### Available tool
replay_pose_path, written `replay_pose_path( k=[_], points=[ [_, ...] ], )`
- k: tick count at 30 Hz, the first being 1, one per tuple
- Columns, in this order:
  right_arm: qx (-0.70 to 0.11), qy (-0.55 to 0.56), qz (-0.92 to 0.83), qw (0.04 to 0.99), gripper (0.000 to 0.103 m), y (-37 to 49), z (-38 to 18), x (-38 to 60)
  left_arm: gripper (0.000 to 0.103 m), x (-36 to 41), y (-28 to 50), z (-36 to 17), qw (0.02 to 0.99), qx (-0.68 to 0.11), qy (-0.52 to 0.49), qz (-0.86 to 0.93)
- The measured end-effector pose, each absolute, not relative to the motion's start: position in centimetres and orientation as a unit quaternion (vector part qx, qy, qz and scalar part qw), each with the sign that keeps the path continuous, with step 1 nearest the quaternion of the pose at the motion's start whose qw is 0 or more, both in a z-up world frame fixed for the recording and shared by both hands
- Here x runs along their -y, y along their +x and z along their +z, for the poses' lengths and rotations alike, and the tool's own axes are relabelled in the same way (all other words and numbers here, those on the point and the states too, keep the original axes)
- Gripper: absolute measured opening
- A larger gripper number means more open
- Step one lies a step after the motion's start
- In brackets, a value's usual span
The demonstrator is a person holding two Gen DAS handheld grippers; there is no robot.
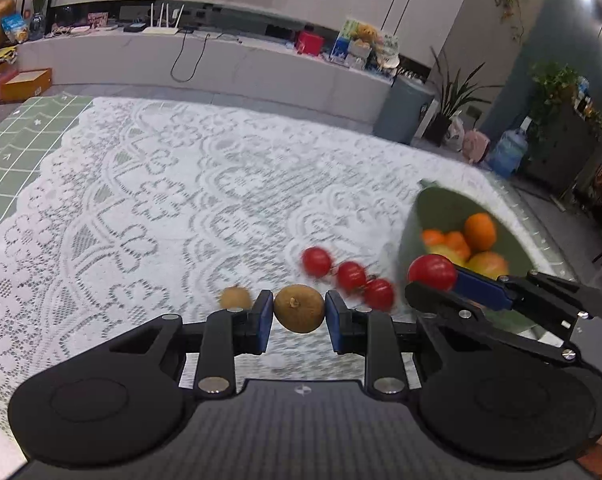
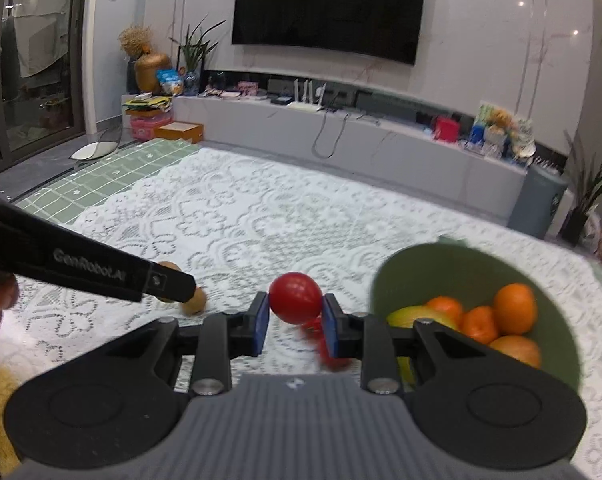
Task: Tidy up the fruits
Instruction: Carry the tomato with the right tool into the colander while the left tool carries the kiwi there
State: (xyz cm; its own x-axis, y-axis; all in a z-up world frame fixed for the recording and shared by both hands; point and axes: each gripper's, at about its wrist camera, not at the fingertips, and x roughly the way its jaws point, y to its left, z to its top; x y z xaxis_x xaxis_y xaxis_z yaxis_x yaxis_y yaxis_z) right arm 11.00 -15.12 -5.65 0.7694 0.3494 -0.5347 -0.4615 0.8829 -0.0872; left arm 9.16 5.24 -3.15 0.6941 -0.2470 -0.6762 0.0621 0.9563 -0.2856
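My left gripper (image 1: 299,309) is shut on a small brown round fruit (image 1: 299,308), held above the lace cloth. A second brown fruit (image 1: 235,298) lies on the cloth just left of it. Three red cherry tomatoes (image 1: 351,276) lie in a row to the right. My right gripper (image 2: 295,307) is shut on a red cherry tomato (image 2: 295,297), lifted off the cloth beside the green bowl (image 2: 417,264). The same tomato (image 1: 433,272) shows in the left wrist view near the bowl (image 1: 437,204). The bowl holds oranges (image 2: 515,307) and a yellowish fruit (image 2: 417,314).
A white lace cloth (image 1: 205,184) covers the table, with a green grid mat (image 1: 17,140) at its left. The left gripper's arm (image 2: 89,266) crosses the right wrist view at the left. A TV bench (image 2: 381,136) stands behind the table.
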Motion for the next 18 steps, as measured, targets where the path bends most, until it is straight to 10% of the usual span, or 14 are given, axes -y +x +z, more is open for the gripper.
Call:
replay_pose_path(
  k=[18],
  points=[
    [-0.278,-0.056,0.122,0.951,0.025,10.1,-2.0,24.5,0.031,3.2,9.9,0.7,0.917,-0.363,-0.071,-0.147]
  ],
)
